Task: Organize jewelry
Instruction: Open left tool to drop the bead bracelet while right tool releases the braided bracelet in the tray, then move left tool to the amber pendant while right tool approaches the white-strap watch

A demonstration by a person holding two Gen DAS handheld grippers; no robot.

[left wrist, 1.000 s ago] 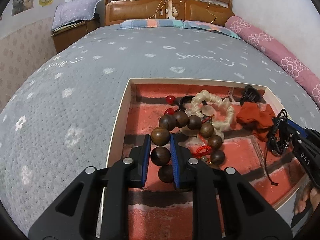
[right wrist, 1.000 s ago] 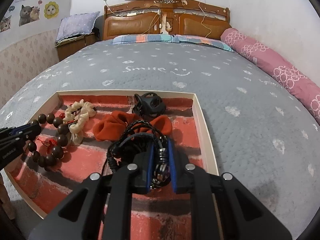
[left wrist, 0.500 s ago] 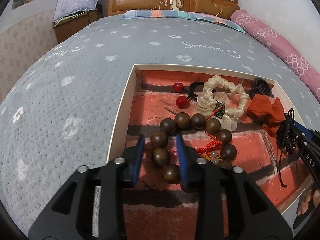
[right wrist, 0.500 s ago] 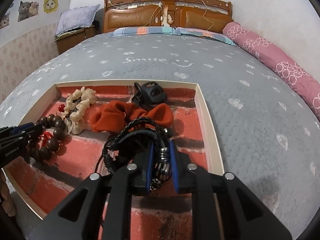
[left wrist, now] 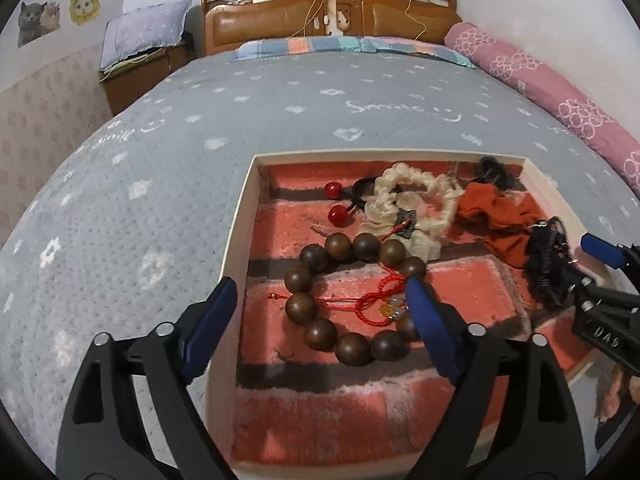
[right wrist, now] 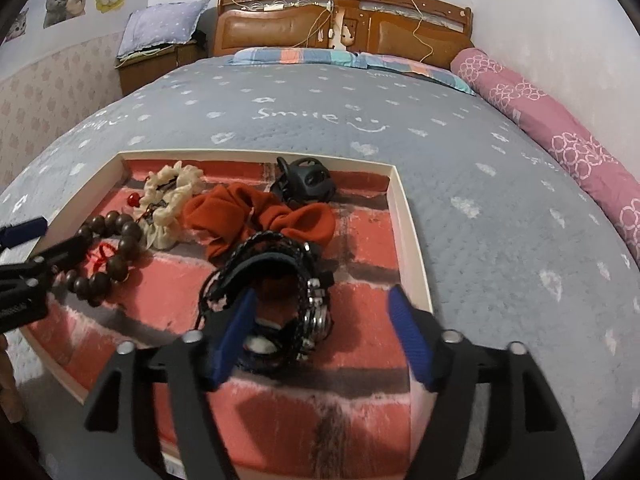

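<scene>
A shallow cream-rimmed tray (left wrist: 236,240) (right wrist: 412,248) with a red brick-print lining lies on the bed. A dark wooden bead bracelet (left wrist: 316,334) (right wrist: 116,268) with red cord lies in its left part, between the fingers of my open left gripper (left wrist: 320,300). A bundle of black braided bracelets (right wrist: 280,272) (left wrist: 546,264) lies in the right part, between the fingers of my open right gripper (right wrist: 322,308). Neither gripper holds anything.
Also in the tray: a cream scrunchie (left wrist: 416,204) (right wrist: 172,196), an orange-red scrunchie (left wrist: 500,220) (right wrist: 260,216), a black hair claw (right wrist: 306,180), and a hair tie with red beads (left wrist: 336,204). A grey bedspread (left wrist: 160,200) surrounds the tray; a pink bolster (right wrist: 568,148) lies at right.
Both grippers have opened. The left one let go of the wooden bead bracelet and the right one let go of the black braided bracelets; both pieces now rest in the tray.
</scene>
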